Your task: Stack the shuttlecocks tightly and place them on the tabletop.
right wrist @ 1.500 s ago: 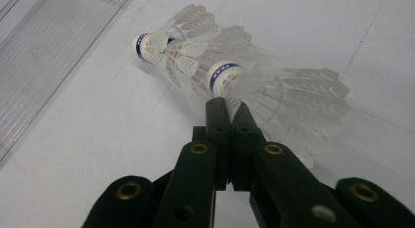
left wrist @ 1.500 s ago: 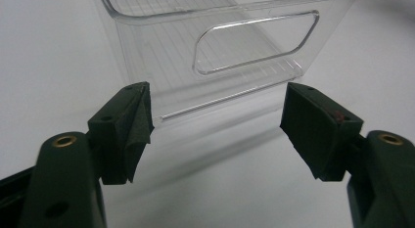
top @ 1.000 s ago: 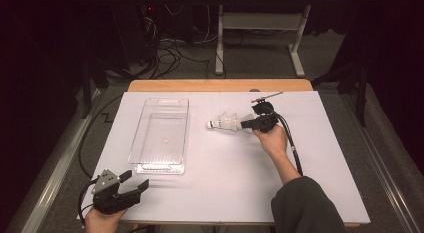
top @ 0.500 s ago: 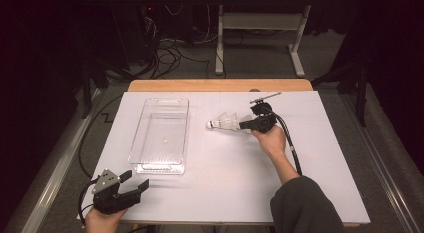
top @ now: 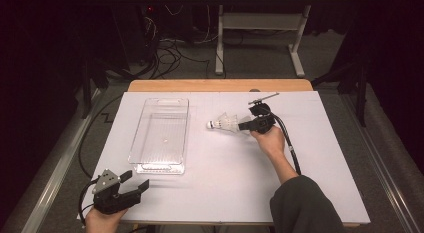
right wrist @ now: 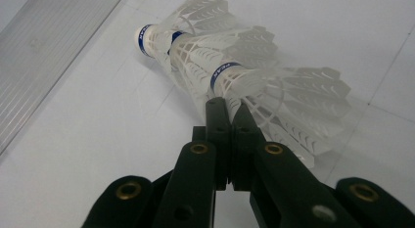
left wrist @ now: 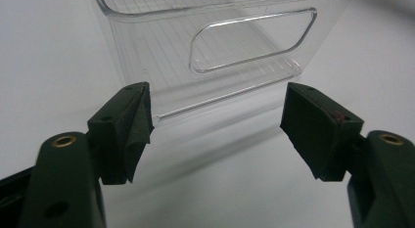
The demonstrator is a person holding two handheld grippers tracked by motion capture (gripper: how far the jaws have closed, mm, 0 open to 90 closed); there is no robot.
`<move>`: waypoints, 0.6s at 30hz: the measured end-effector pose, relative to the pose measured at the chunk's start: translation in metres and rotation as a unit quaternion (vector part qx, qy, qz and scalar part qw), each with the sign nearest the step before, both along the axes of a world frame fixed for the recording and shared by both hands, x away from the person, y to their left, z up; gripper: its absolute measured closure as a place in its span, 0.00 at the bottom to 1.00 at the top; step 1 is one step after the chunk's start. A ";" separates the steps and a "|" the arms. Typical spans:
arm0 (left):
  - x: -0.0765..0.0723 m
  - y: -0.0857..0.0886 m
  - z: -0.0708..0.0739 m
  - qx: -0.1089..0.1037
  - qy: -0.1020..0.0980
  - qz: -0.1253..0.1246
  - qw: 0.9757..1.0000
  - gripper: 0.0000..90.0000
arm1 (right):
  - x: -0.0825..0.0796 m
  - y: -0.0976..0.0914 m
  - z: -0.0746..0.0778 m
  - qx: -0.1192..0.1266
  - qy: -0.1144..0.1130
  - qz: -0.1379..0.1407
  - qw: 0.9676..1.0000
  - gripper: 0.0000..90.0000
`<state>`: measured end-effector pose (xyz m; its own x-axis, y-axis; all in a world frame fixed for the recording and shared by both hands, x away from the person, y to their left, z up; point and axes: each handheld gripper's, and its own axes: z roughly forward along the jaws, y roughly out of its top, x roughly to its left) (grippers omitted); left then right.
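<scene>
Right gripper (right wrist: 229, 106) has its jaws pressed together, pinching the skirt edge of the nested shuttlecocks (right wrist: 235, 86), which lie on the white table (top: 225, 193) with their long axis running from the tips toward the clear bin (top: 161, 135), corks leading. Left gripper (left wrist: 215, 125), jaws wide apart on nothing, rests facing the bin's near handle wall, far from the shuttlecocks.

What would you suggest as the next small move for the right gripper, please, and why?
Probably lift and carry leftward: the right gripper is shut on the skirt of the nested white plastic shuttlecocks, while the clear plastic rectangular bin sits empty to their left.
</scene>
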<state>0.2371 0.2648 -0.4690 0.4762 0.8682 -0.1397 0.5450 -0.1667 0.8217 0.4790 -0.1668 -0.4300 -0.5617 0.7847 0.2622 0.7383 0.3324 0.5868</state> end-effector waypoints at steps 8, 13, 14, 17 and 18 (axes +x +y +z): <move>0.000 0.000 0.000 0.000 0.000 0.000 1.000 0.32 | 0.000 0.001 -0.001 -0.004 -0.002 0.000 1.000 1.00; 0.000 0.000 0.000 0.000 0.000 0.000 1.000 0.32 | 0.000 0.001 -0.001 -0.006 -0.003 -0.002 1.000 1.00; 0.000 0.000 0.000 0.000 0.000 0.000 1.000 0.32 | 0.000 0.000 -0.001 -0.006 -0.003 -0.003 1.000 1.00; 0.000 0.000 0.000 0.000 -0.001 0.001 1.000 0.32 | 0.000 0.000 -0.001 -0.012 -0.006 -0.003 1.000 1.00; 0.000 0.000 0.000 0.000 -0.001 0.001 1.000 0.32 | 0.000 0.000 -0.001 -0.014 -0.007 -0.004 1.000 1.00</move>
